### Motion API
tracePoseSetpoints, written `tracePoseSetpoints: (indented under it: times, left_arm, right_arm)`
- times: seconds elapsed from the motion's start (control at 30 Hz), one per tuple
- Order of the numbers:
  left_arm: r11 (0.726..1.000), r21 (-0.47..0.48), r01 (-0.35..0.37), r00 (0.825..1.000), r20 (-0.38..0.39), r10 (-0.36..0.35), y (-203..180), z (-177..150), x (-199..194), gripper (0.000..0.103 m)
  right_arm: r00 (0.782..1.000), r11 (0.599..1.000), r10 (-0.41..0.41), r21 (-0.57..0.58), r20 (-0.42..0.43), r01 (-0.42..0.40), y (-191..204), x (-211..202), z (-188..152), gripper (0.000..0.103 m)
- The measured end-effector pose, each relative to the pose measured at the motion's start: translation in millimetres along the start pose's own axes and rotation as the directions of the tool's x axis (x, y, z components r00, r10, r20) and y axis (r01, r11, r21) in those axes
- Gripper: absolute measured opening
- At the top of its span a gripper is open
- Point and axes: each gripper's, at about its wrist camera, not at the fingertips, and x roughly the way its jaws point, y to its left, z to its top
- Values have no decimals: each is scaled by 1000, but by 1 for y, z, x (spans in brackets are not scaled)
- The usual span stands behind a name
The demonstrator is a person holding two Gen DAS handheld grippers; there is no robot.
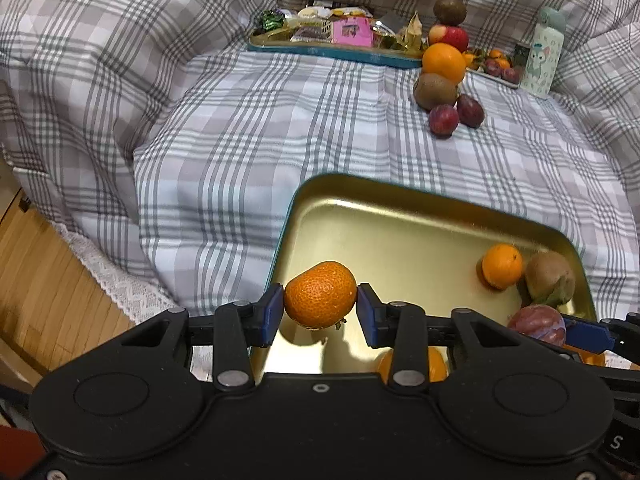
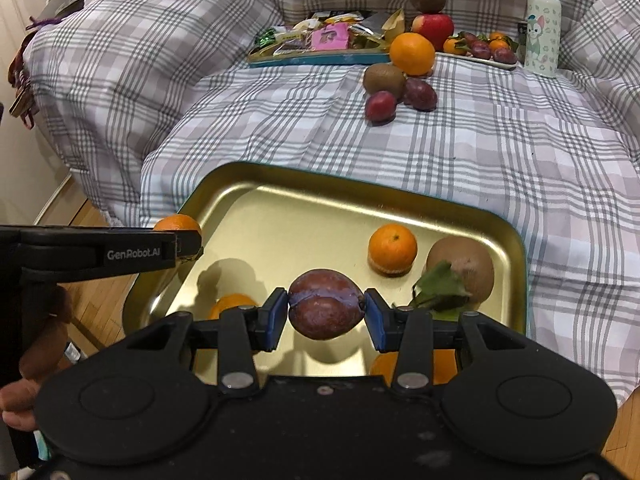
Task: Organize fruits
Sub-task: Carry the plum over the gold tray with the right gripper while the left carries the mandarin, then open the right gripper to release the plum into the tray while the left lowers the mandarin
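My left gripper (image 1: 320, 306) is shut on a small mandarin (image 1: 320, 294), held just above the near left corner of a gold tray (image 1: 384, 208). My right gripper (image 2: 325, 314) is shut on a dark purple plum (image 2: 325, 304) over the tray's near middle (image 2: 280, 184). In the tray lie a mandarin (image 2: 392, 248), a kiwi (image 2: 464, 266) with a green leaf (image 2: 438, 286), and more orange fruit partly hidden under the grippers. From the right wrist view, the left gripper (image 2: 188, 242) and its mandarin (image 2: 176, 222) show at the tray's left rim.
Farther back on the plaid bedcover (image 1: 240, 128) lie an orange (image 1: 444, 62), a kiwi (image 1: 435, 90), two plums (image 1: 456, 114), an apple (image 1: 450, 36) and another kiwi (image 1: 450, 10). A teal tray of snacks (image 1: 332, 34), a small plate of fruit (image 1: 496, 66) and a bottle (image 1: 546, 52) stand behind. Wooden floor (image 1: 44, 280) lies left.
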Motion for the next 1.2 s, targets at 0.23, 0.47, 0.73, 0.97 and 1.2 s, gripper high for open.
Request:
tracePoseSetpoints:
  times: [0.23, 0.47, 0.73, 0.97, 1.2]
  left_arm:
    - [1000, 2, -13, 1000, -28, 13, 1, -9, 2, 48]
    - [1000, 0, -21, 999, -46, 21, 0, -13, 4, 48]
    - [1000, 9, -25, 998, -60, 25, -2, -14, 4, 48]
    - [1000, 16, -22, 997, -71, 23, -3, -15, 4, 48]
    - [1000, 21, -13, 997, -79, 15, -4, -16, 4, 48]
  right_arm:
    - [999, 1000, 14, -11, -33, -15, 4, 3, -11, 44]
    - [998, 1000, 24, 3, -53, -23, 6, 5, -16, 44]
    - [998, 1000, 24, 4, -63, -23, 6, 6, -16, 44]
    - [997, 1000, 22, 4, -68, -22, 7, 7, -16, 44]
    - [997, 1000, 22, 3, -74, -21, 7, 8, -17, 44]
